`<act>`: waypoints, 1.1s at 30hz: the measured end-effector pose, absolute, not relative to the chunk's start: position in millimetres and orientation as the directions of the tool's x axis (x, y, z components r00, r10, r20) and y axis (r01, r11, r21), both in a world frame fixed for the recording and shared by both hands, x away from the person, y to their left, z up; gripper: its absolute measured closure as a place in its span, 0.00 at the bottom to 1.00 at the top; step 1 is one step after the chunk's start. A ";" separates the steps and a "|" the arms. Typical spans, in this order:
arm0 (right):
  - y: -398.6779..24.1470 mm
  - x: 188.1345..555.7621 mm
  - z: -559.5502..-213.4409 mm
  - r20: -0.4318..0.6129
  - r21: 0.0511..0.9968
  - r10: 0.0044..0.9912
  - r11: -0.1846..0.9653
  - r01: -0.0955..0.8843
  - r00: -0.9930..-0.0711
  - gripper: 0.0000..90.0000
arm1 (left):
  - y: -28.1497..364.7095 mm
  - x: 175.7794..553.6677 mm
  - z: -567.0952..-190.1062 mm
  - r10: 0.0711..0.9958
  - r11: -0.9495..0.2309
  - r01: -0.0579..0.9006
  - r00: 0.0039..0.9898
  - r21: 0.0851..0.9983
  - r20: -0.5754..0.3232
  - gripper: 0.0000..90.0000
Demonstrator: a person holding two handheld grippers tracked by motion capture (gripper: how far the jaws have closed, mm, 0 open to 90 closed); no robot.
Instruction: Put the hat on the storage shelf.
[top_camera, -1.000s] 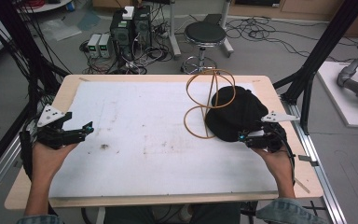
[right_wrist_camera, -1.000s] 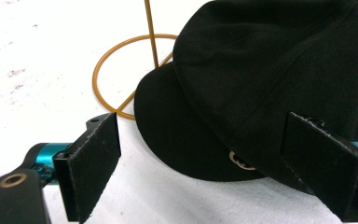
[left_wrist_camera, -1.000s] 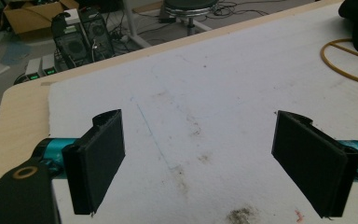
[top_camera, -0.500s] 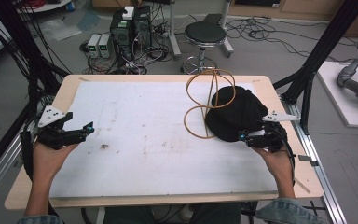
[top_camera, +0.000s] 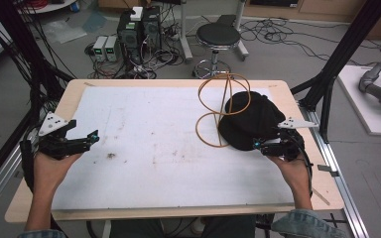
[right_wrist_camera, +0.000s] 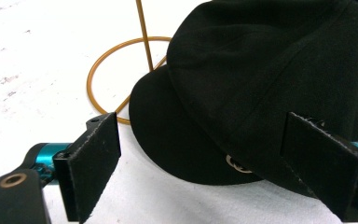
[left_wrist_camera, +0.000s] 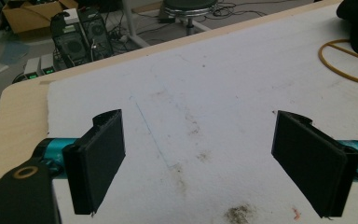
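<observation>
You've got one black cap (top_camera: 250,119) on the right side of the white mat (top_camera: 154,148), lying against one gold wire stand (top_camera: 221,106) with two loops: one flat on the mat, one raised. Your right gripper (top_camera: 270,147) sits at the cap's near edge, jaws wide apart with the brim (right_wrist_camera: 182,135) between them, nothing clamped. Your left gripper (top_camera: 82,141) is at the mat's left edge, well apart from the cap, jaws spread wide, empty. One stool (top_camera: 218,37) stands beyond the table (top_camera: 74,89).

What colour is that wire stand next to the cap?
Golden yellow; the wire stand beside the black cap shows best in the right gripper view.
</observation>
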State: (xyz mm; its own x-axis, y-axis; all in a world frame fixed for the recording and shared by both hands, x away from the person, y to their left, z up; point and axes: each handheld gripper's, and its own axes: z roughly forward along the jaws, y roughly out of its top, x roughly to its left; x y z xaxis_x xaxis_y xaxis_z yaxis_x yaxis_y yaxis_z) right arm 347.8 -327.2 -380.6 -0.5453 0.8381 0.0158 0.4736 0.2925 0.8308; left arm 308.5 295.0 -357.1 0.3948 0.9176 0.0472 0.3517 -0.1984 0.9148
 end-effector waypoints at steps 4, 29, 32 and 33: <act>-327.0 348.6 -381.1 0.020 0.828 0.839 0.291 0.479 -0.544 0.13 | 295.6 307.7 -356.7 0.918 -0.202 0.354 0.393 0.913 0.050 0.20; -348.7 382.7 -376.7 0.037 0.875 0.897 0.183 0.447 -0.441 0.15 | 301.2 298.2 -352.1 0.925 -0.195 0.338 0.377 0.921 0.058 0.20; -351.8 391.6 -373.1 0.035 0.886 0.907 0.166 0.433 -0.420 0.15 | 301.7 297.7 -351.8 0.925 -0.195 0.337 0.376 0.921 0.058 0.20; -352.8 395.0 -371.4 0.031 0.889 0.909 0.165 0.427 -0.416 0.15 | 302.5 297.6 -352.1 0.925 -0.195 0.341 0.375 0.920 0.057 0.20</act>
State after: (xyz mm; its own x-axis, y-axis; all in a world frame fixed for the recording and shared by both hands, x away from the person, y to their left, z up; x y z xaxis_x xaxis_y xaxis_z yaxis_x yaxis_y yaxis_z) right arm 395.0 -352.8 -371.4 -0.4158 0.9090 0.0307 0.4265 0.1651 0.8893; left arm 297.6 302.5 -352.1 0.3754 0.9251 0.0567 0.3409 -0.1947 0.9197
